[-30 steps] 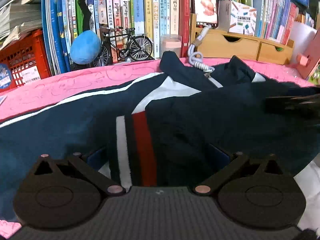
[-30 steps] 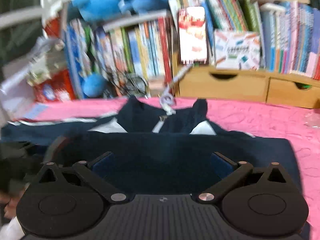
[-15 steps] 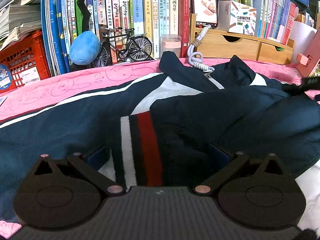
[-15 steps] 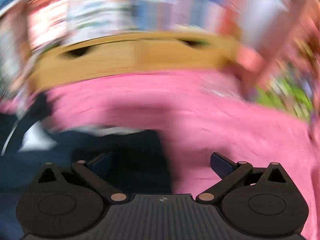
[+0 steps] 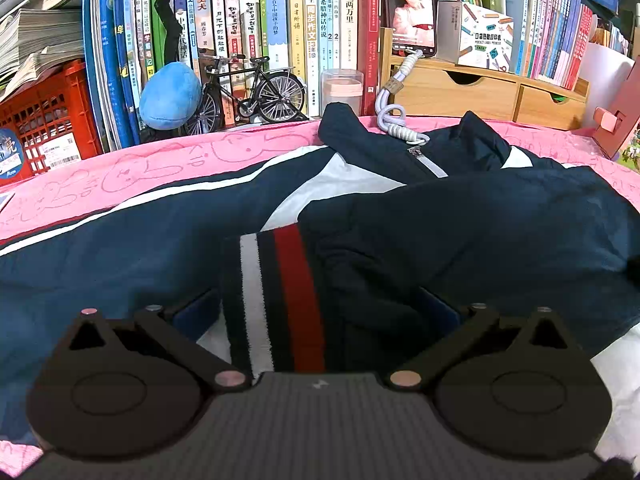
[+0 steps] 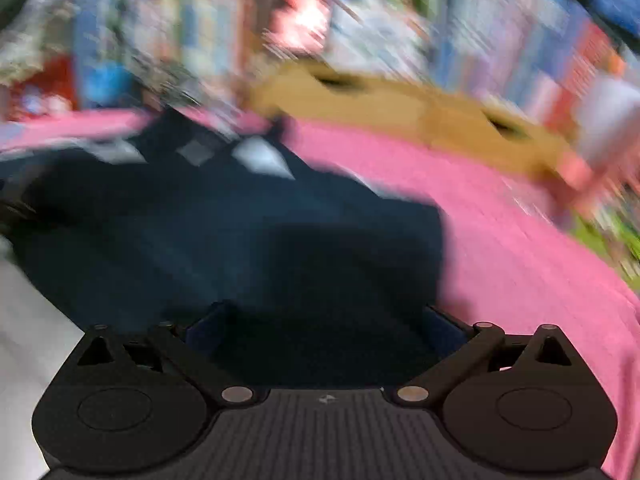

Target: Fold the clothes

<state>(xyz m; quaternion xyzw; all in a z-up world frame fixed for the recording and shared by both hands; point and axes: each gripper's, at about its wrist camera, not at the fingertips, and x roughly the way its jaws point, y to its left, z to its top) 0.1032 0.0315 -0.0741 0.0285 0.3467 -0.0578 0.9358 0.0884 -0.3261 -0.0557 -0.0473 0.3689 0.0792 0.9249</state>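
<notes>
A navy jacket [image 5: 460, 240] with white panels lies spread on the pink cloth [image 5: 160, 168], collar toward the books. One sleeve is folded across its chest, and its cuff [image 5: 280, 296] with white and red stripes lies between the fingers of my left gripper [image 5: 318, 314]. That gripper is open and low over the cuff. The right wrist view is motion-blurred. It shows my right gripper [image 6: 326, 326] open above the jacket [image 6: 240, 240] near its right edge, with nothing clamped.
Behind the cloth stand a row of books [image 5: 280, 32], a blue plush [image 5: 170, 96], a model bicycle [image 5: 250, 88], a pink-lidded jar [image 5: 342, 88], a red crate [image 5: 44, 120] and a wooden drawer unit [image 5: 480, 92]. A coiled cord [image 5: 394, 120] rests by the collar. Bare pink cloth [image 6: 520, 248] lies to the right.
The right gripper swung out over the pink cloth and back toward the jacket, and it has left the left wrist view. The left gripper has barely moved over the cuff.
</notes>
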